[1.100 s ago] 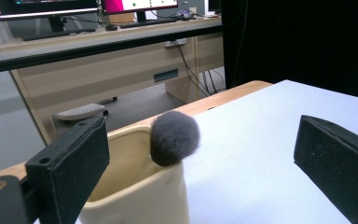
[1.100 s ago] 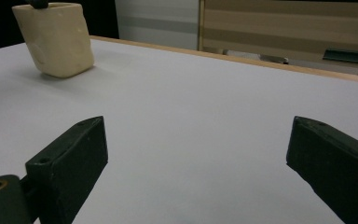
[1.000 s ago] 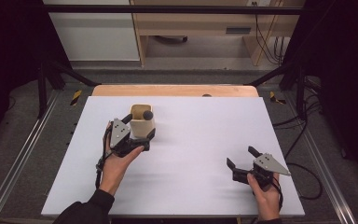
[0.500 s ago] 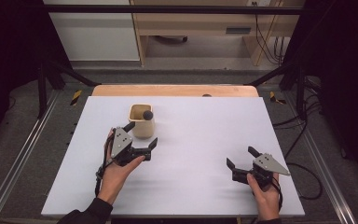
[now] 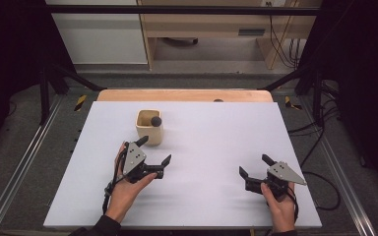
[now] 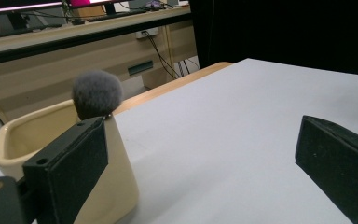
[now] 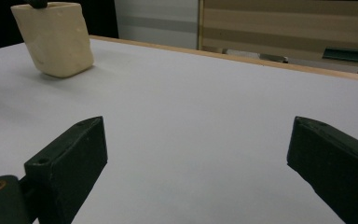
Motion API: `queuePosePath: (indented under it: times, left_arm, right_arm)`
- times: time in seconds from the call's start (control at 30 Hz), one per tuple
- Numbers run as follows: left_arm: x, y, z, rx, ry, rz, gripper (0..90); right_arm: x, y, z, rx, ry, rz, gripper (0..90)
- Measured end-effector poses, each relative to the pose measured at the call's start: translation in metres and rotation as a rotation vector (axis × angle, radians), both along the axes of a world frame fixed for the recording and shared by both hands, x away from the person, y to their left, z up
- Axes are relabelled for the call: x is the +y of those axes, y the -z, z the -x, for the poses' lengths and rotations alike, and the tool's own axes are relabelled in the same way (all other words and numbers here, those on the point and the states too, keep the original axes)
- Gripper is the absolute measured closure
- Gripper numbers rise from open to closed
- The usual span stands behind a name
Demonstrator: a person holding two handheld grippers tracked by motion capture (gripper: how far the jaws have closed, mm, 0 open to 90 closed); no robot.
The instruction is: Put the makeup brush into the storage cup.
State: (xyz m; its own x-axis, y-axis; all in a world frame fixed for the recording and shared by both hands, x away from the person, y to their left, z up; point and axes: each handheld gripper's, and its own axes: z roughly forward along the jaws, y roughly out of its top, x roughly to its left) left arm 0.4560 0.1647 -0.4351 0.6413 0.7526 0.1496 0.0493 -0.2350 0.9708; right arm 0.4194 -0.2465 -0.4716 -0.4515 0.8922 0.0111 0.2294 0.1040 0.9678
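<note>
Fingers of left gripper [image 5: 154, 151] spread apart, empty, just below-left of cream cup [image 5: 150, 127] with grey ball [image 5: 156, 120] at upper-left centre; right gripper [image 5: 255, 165] likewise agape lower right; best retreat low, clear of cup wall.

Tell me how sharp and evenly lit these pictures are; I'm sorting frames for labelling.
High view: the table is evenly lit with soft shadows, the surroundings dark, the image slightly soft. Left gripper view: the near jaw edges are soft, while the cup and the fuzzy grey ball are fairly sharp. Right gripper view: the cup sits tilted in the frame, the background is mildly blurred, with no glare.
</note>
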Motion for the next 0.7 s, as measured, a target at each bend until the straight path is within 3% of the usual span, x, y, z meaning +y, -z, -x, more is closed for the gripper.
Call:
queuePosePath:
  times: [0.7]
  left_arm:
    - [0.005,0.011,0.015,0.029,0.039,-0.015,2.3]
  right_arm:
    - [0.0,0.001,-0.001,0.004,-0.003,-0.005,5.1]
